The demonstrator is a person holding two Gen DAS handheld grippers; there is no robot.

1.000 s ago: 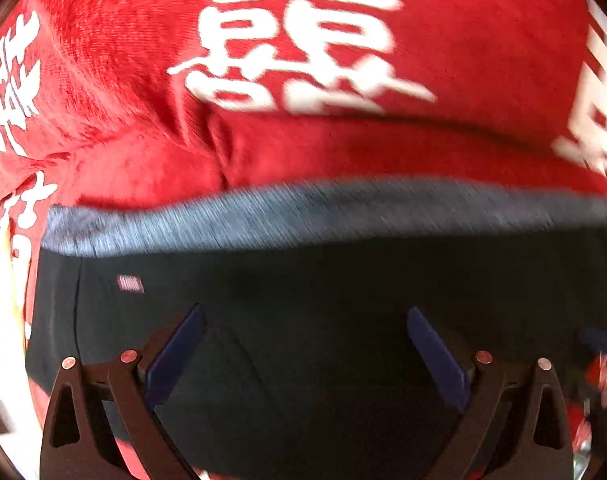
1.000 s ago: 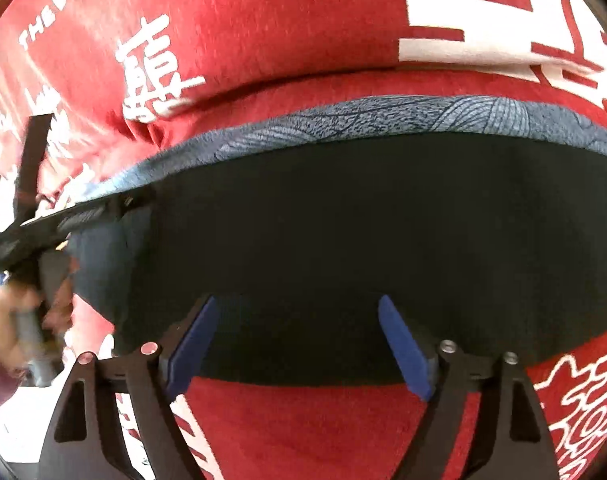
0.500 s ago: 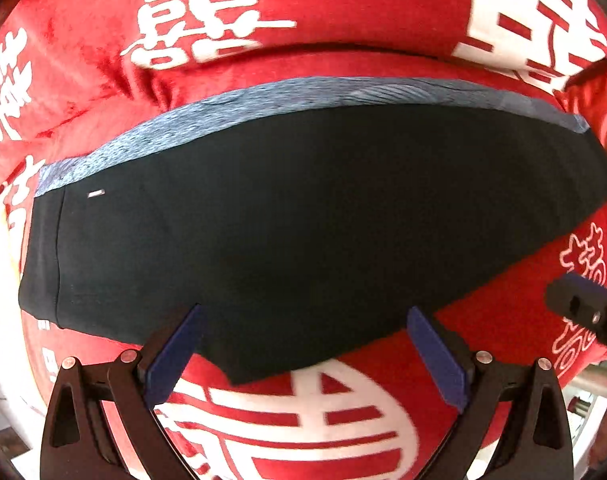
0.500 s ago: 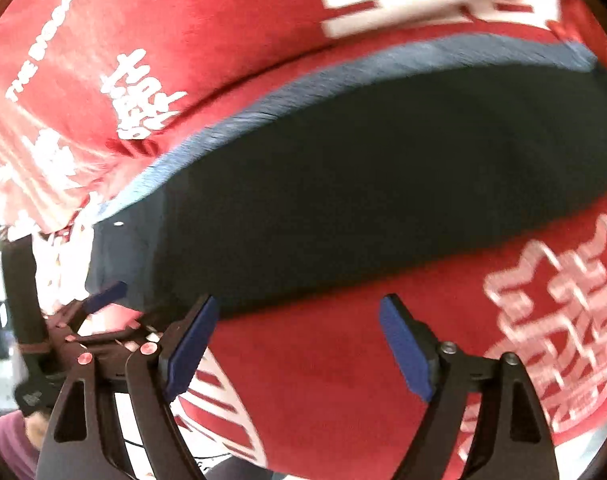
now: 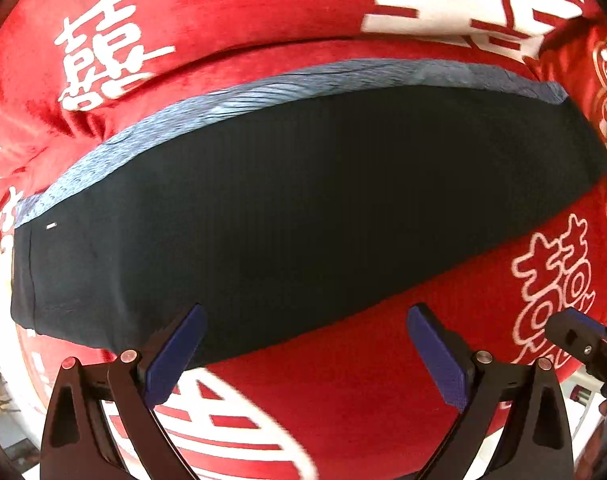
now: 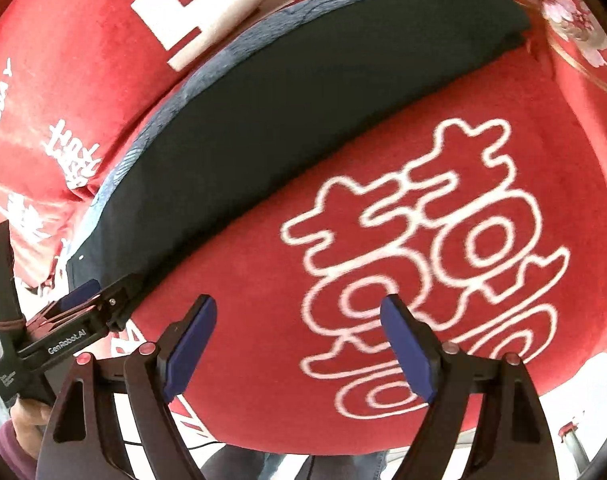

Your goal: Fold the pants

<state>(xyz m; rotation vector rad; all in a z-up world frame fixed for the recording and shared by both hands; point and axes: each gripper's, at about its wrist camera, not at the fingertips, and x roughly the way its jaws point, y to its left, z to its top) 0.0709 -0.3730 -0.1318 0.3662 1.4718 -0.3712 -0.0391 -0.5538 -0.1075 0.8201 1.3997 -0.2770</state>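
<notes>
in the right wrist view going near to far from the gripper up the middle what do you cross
right gripper with its jaws apart → red cloth with a white outlined character → folded dark pants → their grey-blue band → more red cloth with bold white print

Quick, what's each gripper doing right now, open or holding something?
Left gripper: open, holding nothing, above the pants edge.
Right gripper: open, empty.

The pants [image 5: 303, 208] ahead of the left claw [image 5: 303, 360] are matt dark cloth with a fine ribbed weave; the far edge is a grey-blue, finely patterned fabric. Under them the red cover [image 5: 363, 380] looks like soft velvet with a slight sheen and white printed signs. The claw fingers [image 5: 175, 356] are matt black plastic with blue pads and small metal rivets.
</notes>
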